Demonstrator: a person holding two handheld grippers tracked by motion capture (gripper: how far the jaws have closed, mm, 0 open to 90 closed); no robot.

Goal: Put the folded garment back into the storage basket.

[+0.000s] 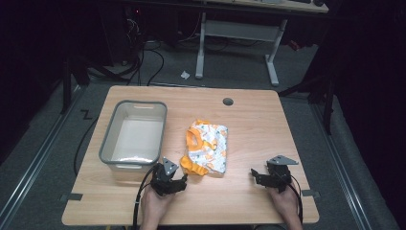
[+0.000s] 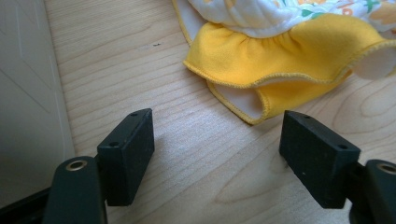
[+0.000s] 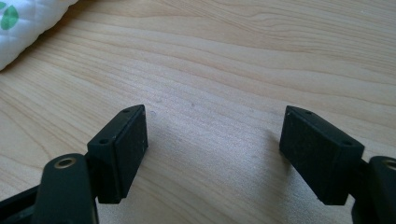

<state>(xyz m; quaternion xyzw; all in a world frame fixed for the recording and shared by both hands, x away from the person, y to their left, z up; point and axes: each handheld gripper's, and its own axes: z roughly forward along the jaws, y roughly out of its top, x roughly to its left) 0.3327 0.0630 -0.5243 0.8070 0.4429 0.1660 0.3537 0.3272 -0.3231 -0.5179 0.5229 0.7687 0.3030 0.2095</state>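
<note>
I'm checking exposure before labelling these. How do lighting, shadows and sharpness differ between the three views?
High view: the table is lit while the room around it falls nearly black, and detail is soft. Left gripper view: bright and even, the yellow cloth hem crisp, and soft shadows under the open left tongs. Right gripper view: sharp wood grain, and faint shadows beside the open right tongs.

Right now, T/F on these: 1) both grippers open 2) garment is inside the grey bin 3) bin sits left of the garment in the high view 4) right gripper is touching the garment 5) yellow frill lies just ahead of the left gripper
1) True. The left gripper and right gripper both have their jaws spread, nothing between them.
2) False. The garment lies on the table, beside the grey bin.
3) True.
4) False. It rests on bare wood, apart from the garment.
5) True. The yellow frill lies just beyond the jaws.
</note>
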